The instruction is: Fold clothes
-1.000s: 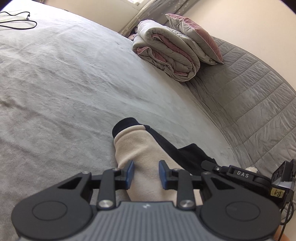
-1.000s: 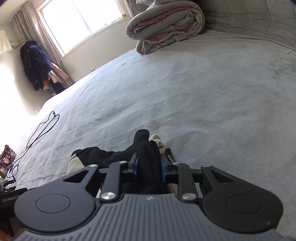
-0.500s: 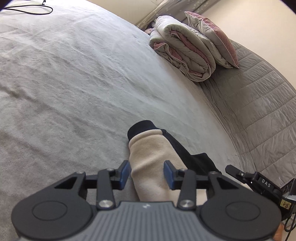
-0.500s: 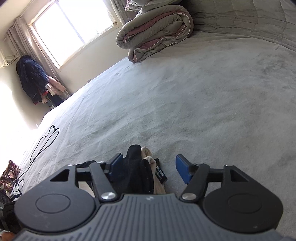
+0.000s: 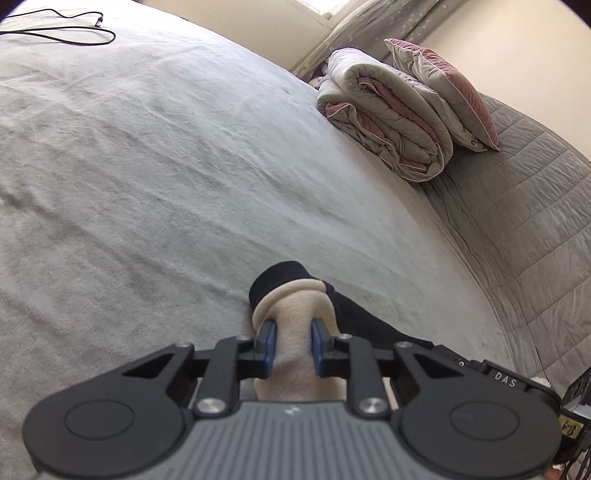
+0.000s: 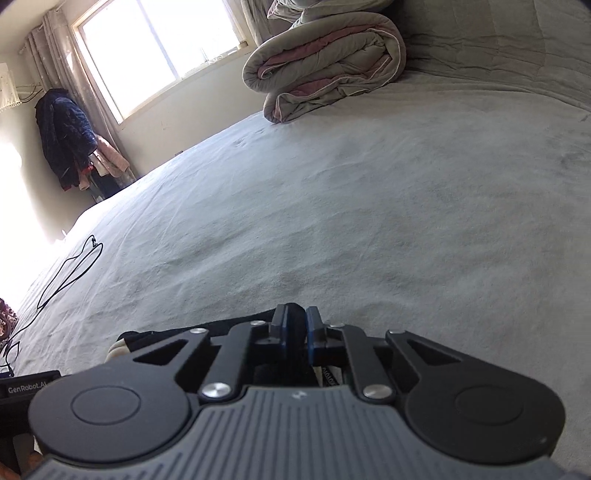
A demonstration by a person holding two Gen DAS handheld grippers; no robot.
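Lying beyond the garment: folded duvet, cable.

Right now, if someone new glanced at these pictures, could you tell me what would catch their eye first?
Probably the left tongs in the foreground, pinching a beige-and-black garment that lies on the grey bed. Next, the rolled grey-and-pink duvet with a pillow against it at the far end of the bed. In the right wrist view, the right tongs grip dark fabric, and a bright window glares at upper left.
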